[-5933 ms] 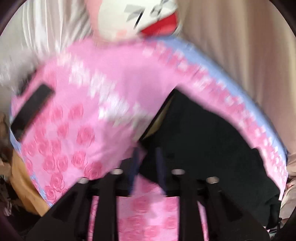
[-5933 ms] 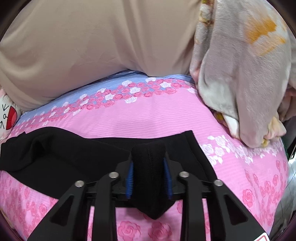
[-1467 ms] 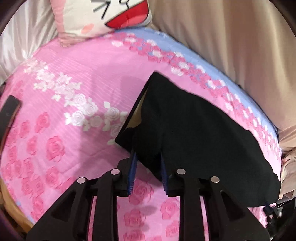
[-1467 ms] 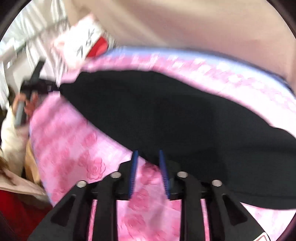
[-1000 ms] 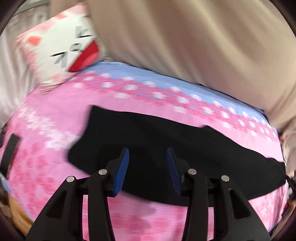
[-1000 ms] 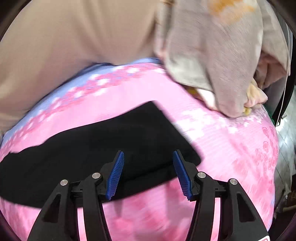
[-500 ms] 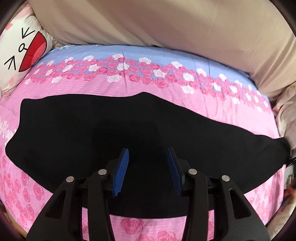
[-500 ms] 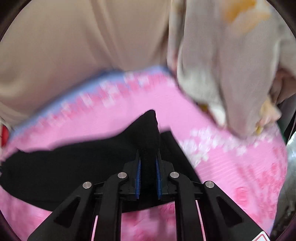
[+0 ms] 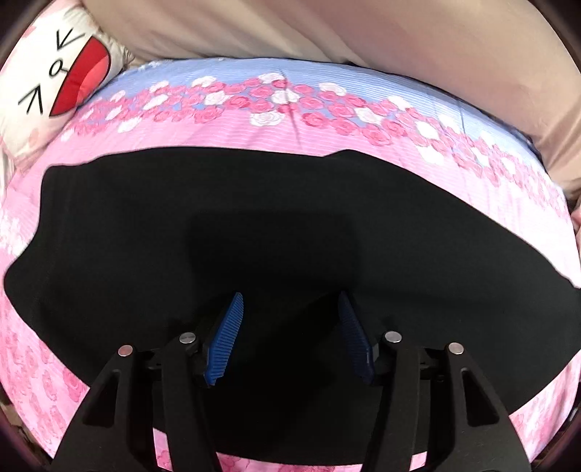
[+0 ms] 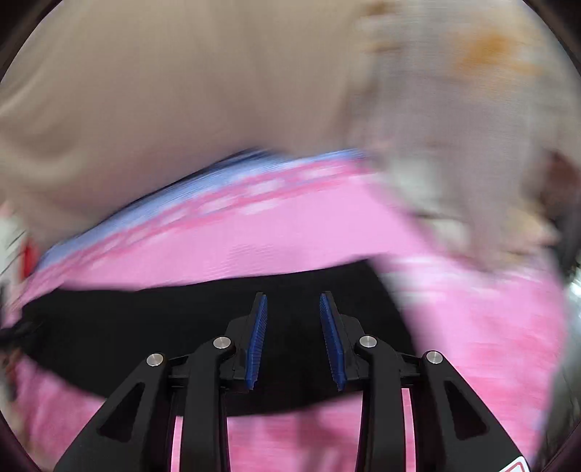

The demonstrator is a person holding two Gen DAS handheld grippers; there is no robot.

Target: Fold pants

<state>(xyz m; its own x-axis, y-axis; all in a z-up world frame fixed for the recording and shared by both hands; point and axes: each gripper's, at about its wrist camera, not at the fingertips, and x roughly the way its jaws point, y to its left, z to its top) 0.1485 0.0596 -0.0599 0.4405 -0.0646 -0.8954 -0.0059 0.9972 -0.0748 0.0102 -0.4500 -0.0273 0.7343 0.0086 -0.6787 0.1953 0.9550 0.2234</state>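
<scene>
Black pants (image 9: 290,236) lie flat in a long band across the pink rose-print bedsheet (image 9: 254,134), sheet showing on all sides. Left gripper (image 9: 288,336) sits over the middle of the fabric, jaws spread wide, blue pads (image 9: 227,339) gripping nothing. Right gripper (image 10: 293,336) is over the pants (image 10: 145,326) near their right end, jaws apart, nothing between them; that view is motion-blurred. Cartoon-face pillow (image 9: 54,72) at upper left, beige cloth (image 9: 363,32) behind the bed, pale patterned blanket (image 10: 454,127) at right
</scene>
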